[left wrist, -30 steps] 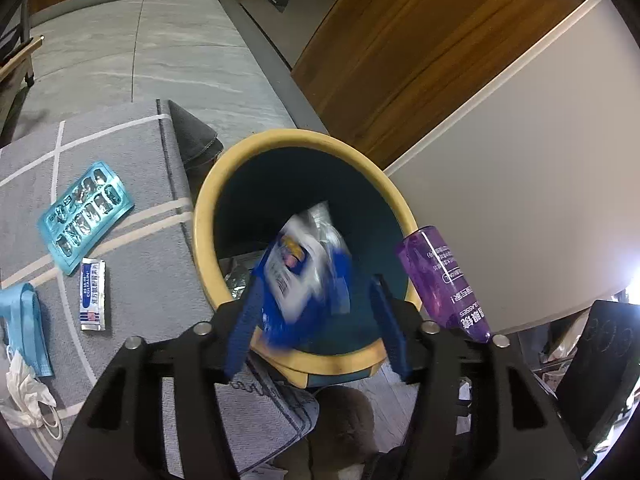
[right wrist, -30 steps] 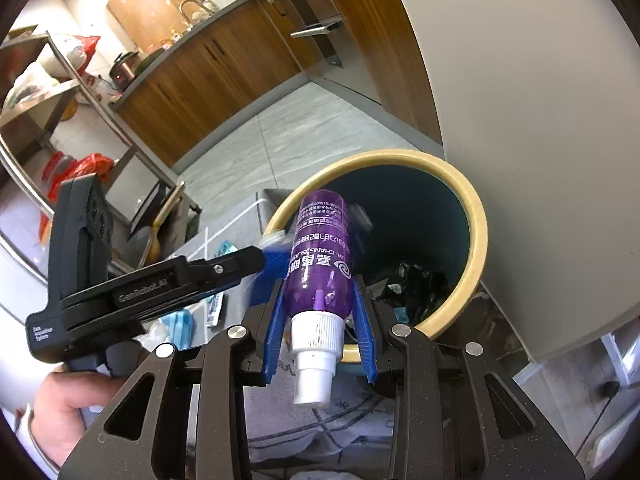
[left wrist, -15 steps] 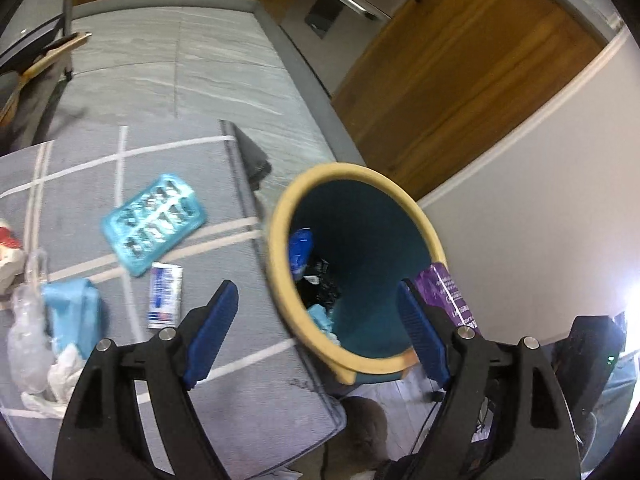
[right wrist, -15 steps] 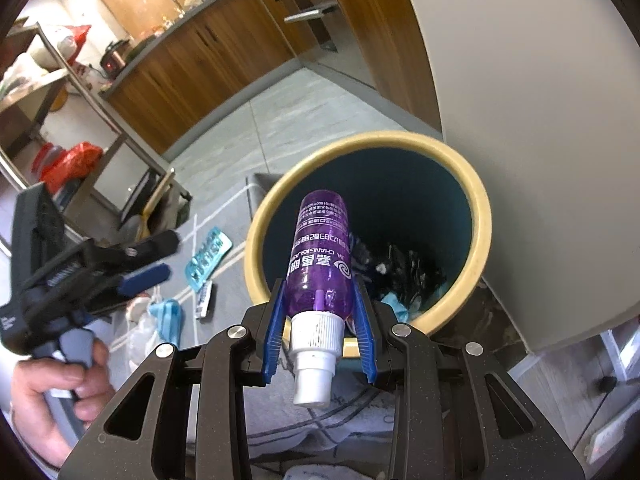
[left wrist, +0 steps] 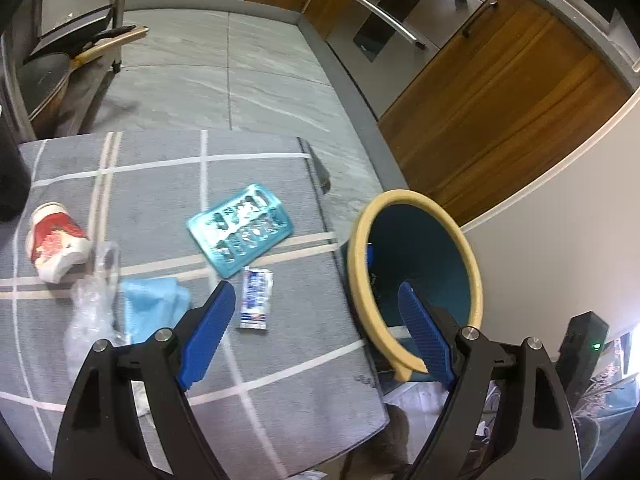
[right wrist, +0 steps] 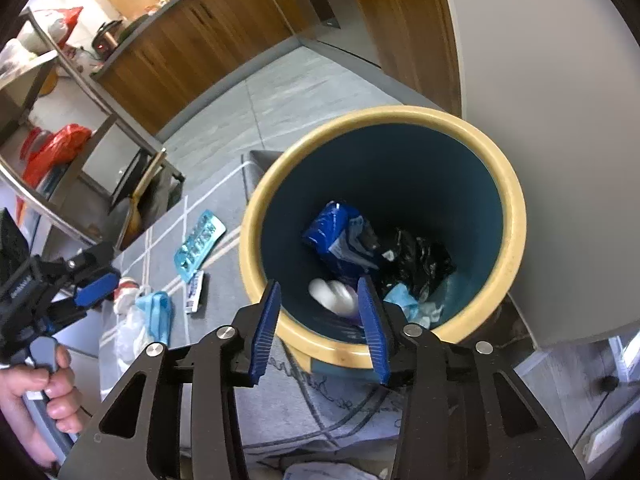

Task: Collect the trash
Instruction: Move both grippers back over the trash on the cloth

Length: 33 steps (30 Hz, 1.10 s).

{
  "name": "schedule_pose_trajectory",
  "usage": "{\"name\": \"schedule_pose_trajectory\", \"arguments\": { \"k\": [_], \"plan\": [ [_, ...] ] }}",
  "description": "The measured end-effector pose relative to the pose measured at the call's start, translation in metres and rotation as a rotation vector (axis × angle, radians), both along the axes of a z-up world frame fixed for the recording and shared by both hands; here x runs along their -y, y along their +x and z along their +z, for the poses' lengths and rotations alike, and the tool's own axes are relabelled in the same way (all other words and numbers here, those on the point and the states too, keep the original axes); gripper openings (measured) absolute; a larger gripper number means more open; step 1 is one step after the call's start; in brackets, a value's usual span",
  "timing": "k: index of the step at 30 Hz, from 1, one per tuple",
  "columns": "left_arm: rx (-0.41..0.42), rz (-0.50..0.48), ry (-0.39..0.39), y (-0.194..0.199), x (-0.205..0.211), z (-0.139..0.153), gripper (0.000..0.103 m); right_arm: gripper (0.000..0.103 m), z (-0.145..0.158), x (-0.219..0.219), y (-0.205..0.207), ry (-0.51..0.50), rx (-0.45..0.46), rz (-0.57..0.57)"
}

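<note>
Purple bottle (right wrist: 334, 298) blurred, white cap-end up, inside bin (right wrist: 508, 200); right hand-held gripper (right wrist: 320, 326) freshly widened, empty.

No text, label or number is legible anywhere.

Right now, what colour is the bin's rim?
Pale yellow rim, teal inside; clearest in the right wrist view.

A grey stone-tile floor (left wrist: 260, 76) runs to a dark plinth under wood cabinet fronts (left wrist: 492, 120) and a steel appliance with bar handles (left wrist: 400, 16). Near the cabinets, a grey rug with pale grid lines (left wrist: 152, 184) covers the tiles. A plain white wall (right wrist: 552, 120) adjoins the cabinets; a metal shelf rack (right wrist: 80, 92) stands opposite.
</note>
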<state>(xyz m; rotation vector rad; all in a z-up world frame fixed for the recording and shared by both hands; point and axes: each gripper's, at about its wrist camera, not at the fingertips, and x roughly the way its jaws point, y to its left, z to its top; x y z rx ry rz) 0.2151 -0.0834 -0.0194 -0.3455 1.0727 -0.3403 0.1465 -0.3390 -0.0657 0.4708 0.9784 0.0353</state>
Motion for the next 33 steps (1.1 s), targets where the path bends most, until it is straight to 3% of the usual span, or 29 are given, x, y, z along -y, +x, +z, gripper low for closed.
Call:
{"name": "schedule_pose_trajectory", "arguments": {
  "k": [19,33],
  "plan": [
    [-0.002,0.014,0.233,-0.027,-0.065,-0.021,0.082,0.063,0.010,-0.035,0.002,-0.006,0.040,0.092],
    [-0.055,-0.017,0.291,-0.056,-0.107,-0.051,0.082,0.066,0.013,-0.074,0.005,-0.029,0.040,0.167]
  ]
}}
